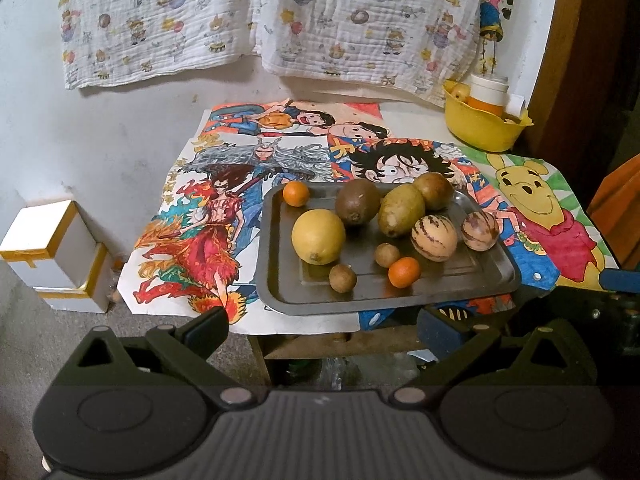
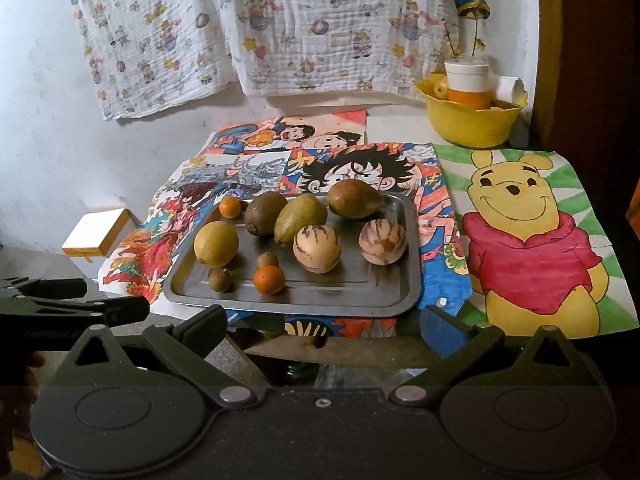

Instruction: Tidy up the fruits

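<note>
A metal tray [image 1: 494, 286] [image 2: 412, 240] lies on the table with several fruits: a yellow lemon [image 1: 318, 236] [image 2: 216, 243], a brown kiwi [image 1: 357, 201] [image 2: 265, 213], two olive-green fruits [image 1: 401, 215] [image 2: 300, 218], two striped melons [image 1: 434, 237] [image 2: 317, 248], two small oranges [image 1: 404, 272] [image 2: 269, 279] and two small brown fruits [image 1: 343, 277] [image 2: 219, 279]. My left gripper [image 1: 326, 326] is open and empty, short of the table's near edge. My right gripper [image 2: 326, 326] is open and empty, also short of the edge. The left gripper also shows in the right wrist view [image 2: 116, 308].
Cartoon posters cover the table, with a Winnie the Pooh drawing [image 1: 544, 216] [image 2: 532, 240] at right. A yellow bowl [image 1: 480, 126] [image 2: 468, 124] holding a cup and fruit stands at the back right. White boxes [image 1: 52, 252] [image 2: 98, 242] sit on the floor at left. A printed cloth hangs behind.
</note>
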Motion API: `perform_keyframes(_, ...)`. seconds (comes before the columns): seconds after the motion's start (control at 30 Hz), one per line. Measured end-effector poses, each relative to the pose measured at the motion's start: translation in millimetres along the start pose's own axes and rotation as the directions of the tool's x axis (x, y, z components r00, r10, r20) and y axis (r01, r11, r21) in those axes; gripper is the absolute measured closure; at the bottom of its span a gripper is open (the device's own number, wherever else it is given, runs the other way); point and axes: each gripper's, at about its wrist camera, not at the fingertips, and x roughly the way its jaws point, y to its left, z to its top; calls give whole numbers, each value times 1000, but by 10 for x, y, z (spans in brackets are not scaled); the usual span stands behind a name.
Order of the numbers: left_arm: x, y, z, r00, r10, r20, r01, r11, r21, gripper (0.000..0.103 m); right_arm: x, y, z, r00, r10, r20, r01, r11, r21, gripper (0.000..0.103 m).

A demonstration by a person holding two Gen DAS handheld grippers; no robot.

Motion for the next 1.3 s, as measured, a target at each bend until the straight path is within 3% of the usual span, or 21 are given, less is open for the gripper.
perform_keyframes(1.3,-52,27,-20,1000,2,-1,-2,1000,-6,1,3,61,29,1000,5,1,-5,1000,-8,1)
